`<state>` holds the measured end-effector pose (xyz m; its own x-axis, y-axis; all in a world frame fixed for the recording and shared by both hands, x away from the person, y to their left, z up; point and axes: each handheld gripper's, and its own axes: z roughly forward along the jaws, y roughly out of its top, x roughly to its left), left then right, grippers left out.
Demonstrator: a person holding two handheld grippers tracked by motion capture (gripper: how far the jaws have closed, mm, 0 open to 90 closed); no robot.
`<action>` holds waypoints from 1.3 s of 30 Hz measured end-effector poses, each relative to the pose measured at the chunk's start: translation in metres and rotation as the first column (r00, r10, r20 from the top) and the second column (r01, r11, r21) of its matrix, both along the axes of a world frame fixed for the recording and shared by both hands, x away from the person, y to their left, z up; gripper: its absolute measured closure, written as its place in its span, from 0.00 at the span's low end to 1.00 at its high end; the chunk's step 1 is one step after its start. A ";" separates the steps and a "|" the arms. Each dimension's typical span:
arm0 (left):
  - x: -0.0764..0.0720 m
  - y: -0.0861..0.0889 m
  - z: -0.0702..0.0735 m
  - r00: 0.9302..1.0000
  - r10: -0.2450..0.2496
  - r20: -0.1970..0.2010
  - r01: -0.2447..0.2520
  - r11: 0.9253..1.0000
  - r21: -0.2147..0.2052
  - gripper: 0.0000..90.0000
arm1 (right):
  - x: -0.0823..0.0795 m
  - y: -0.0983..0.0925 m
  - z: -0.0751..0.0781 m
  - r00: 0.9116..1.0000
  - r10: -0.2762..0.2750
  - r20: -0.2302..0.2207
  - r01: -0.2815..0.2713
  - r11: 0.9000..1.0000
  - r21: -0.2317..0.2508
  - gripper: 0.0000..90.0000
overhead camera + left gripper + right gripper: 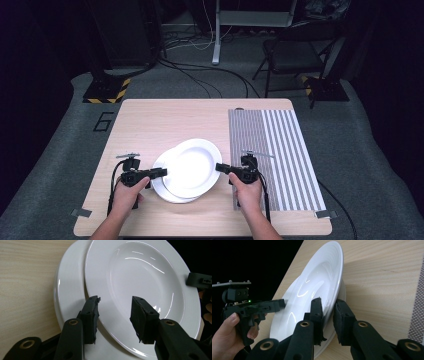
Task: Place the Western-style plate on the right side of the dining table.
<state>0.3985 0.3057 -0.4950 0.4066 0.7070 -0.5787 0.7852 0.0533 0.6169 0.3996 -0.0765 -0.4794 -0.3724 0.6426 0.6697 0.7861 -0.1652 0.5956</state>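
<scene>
Two white plates lie near the table's front, the upper plate shifted right and back over the lower plate. My right gripper is shut on the upper plate's right rim, one jaw above and one below, and that side looks raised off the wood. My left gripper reaches in from the left and stands open. Its jaws hover over the near rims, one over the lower plate and one over the upper plate. The left gripper also appears across the plate in the right gripper view.
A grey-and-white striped mat covers the right part of the wooden table. Beyond the table's far edge stand a folding chair, a stand base with hazard stripes and cables on the floor.
</scene>
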 end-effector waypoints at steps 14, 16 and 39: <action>0.001 0.000 0.002 1.000 0.017 -0.003 -0.017 1.000 0.004 0.61 | -0.001 -0.003 -0.004 1.000 -0.007 -0.005 0.007 1.000 0.028 0.87; 0.001 0.000 0.002 1.000 0.017 -0.005 -0.017 1.000 0.005 0.61 | -0.001 -0.004 -0.006 1.000 -0.009 -0.007 0.010 0.999 0.040 0.87; 0.008 -0.008 -0.005 0.999 0.021 -0.032 -0.022 0.999 -0.041 0.61 | -0.001 -0.009 -0.013 1.000 -0.019 -0.020 0.020 0.996 0.085 0.86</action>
<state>0.4068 0.2982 -0.5000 0.3729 0.6909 -0.6194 0.8024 0.0952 0.5892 0.3989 -0.0857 -0.4929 -0.3466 0.5896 0.7295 0.7936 -0.2303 0.5632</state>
